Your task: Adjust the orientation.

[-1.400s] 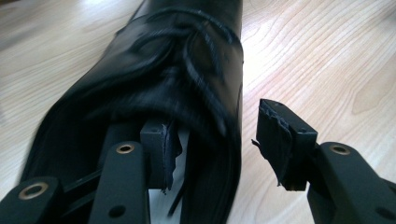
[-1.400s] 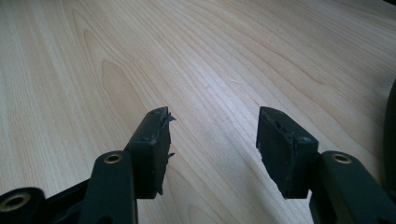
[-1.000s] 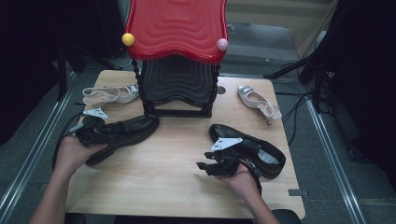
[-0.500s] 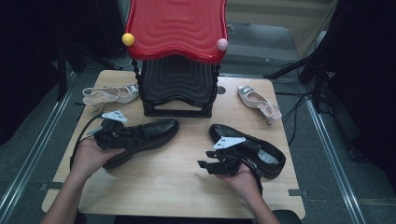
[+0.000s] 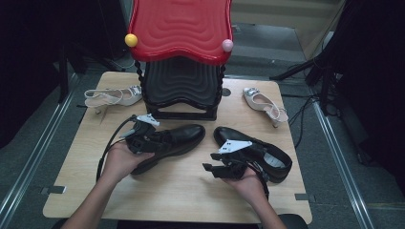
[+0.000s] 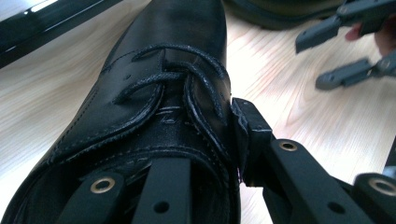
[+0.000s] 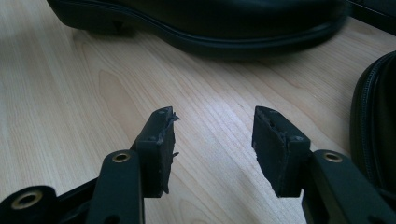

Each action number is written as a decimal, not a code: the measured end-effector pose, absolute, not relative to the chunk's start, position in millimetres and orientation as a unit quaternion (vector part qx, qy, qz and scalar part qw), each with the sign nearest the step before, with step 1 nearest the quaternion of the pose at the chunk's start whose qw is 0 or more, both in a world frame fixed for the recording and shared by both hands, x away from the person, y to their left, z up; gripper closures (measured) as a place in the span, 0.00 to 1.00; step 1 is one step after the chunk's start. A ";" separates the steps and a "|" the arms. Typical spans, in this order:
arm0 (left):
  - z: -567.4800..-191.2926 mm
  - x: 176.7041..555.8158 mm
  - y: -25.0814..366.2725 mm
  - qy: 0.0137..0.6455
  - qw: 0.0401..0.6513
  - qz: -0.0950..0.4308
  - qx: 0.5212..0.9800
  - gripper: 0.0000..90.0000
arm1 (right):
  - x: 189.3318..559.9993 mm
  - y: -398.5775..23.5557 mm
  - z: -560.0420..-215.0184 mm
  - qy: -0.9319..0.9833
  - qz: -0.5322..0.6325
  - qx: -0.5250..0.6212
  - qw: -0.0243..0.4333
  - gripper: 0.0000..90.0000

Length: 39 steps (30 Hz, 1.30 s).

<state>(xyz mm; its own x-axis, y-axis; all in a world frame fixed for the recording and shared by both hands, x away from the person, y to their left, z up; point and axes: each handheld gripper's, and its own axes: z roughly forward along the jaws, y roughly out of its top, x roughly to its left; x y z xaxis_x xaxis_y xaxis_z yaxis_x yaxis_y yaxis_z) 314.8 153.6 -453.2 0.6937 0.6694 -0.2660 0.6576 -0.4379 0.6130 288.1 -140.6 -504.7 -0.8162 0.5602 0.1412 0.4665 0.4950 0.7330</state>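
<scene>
My left gripper [image 5: 143, 138] clamps the collar of a black lace-up shoe [image 5: 179, 138] at the center of the desk [image 5: 86, 167]. My right gripper [image 5: 222, 168] rests at lower right with its jaws apart and bare, beside the second black shoe [image 5: 272, 160].

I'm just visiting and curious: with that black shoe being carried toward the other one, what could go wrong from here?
The left gripper pinches just one side wall of the left shoe, one jaw inside, one outside; the shoe could twist or slip free. Its toe points at the right shoe, so it might bump that one out of line. The right gripper hangs open between them and could get in the way.
</scene>
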 end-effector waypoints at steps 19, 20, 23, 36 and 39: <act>-459.7 308.3 144.1 0.356 0.339 -0.012 0.871 0.58 | 286.2 -137.0 -505.5 0.861 0.401 0.305 0.064 0.55; -458.7 307.8 146.2 0.354 0.338 -0.011 0.872 0.58 | 286.2 -137.3 -505.0 0.860 0.403 0.306 0.063 0.56; -454.5 305.0 153.9 0.349 0.341 -0.017 0.873 0.56 | 285.8 -136.9 -504.1 0.860 0.403 0.308 0.056 0.60; -424.4 297.5 212.5 0.352 0.377 0.014 0.857 0.76 | 283.3 -130.3 -499.1 0.859 0.395 0.323 0.035 0.79; -426.4 301.7 228.1 0.362 0.377 0.021 0.852 0.86 | 285.0 -128.3 -498.7 0.856 0.397 0.331 0.031 0.89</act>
<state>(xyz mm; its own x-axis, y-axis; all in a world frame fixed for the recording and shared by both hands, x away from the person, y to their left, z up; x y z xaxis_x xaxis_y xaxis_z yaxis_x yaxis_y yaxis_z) 301.7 228.1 -426.4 0.7370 0.6331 -0.2367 0.6008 -0.4533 0.6584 285.0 -128.3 -498.7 -0.7793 0.5909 0.2088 0.5411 0.4663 0.6998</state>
